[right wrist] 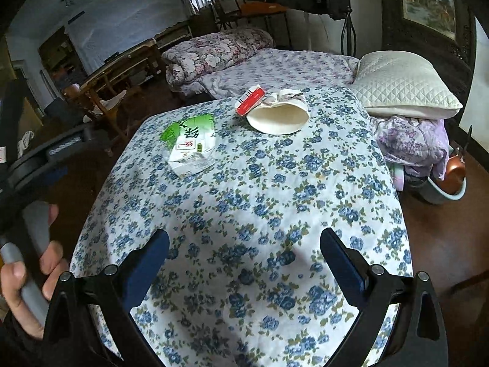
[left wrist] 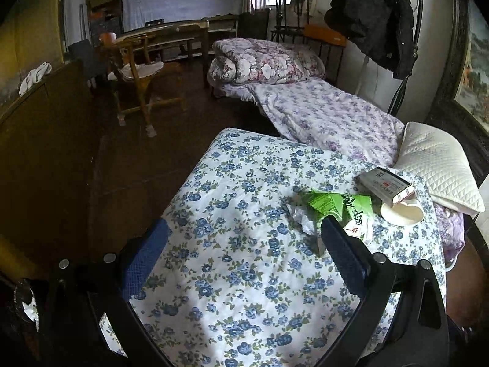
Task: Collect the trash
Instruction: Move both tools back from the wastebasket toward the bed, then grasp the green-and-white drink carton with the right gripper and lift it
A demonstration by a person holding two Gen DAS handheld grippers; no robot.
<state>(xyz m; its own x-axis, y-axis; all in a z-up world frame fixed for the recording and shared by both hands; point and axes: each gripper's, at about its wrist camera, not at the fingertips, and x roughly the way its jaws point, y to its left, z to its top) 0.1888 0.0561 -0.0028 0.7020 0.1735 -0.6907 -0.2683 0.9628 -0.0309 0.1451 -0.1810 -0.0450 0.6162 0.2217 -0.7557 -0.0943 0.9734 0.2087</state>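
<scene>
Both your left gripper [left wrist: 244,238] and right gripper [right wrist: 244,250] gape empty above the floral quilt [right wrist: 259,183], where the green carton [right wrist: 189,143] may slip, seemingly crumpled

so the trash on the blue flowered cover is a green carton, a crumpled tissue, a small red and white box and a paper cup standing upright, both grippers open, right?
One thing is off: the paper cup is not upright. The right wrist view shows it lying on its side, mouth toward the camera, beside the red and white box. The rest holds: green carton, crumpled tissue, blue flowered cover, left gripper and right gripper both open.
</scene>
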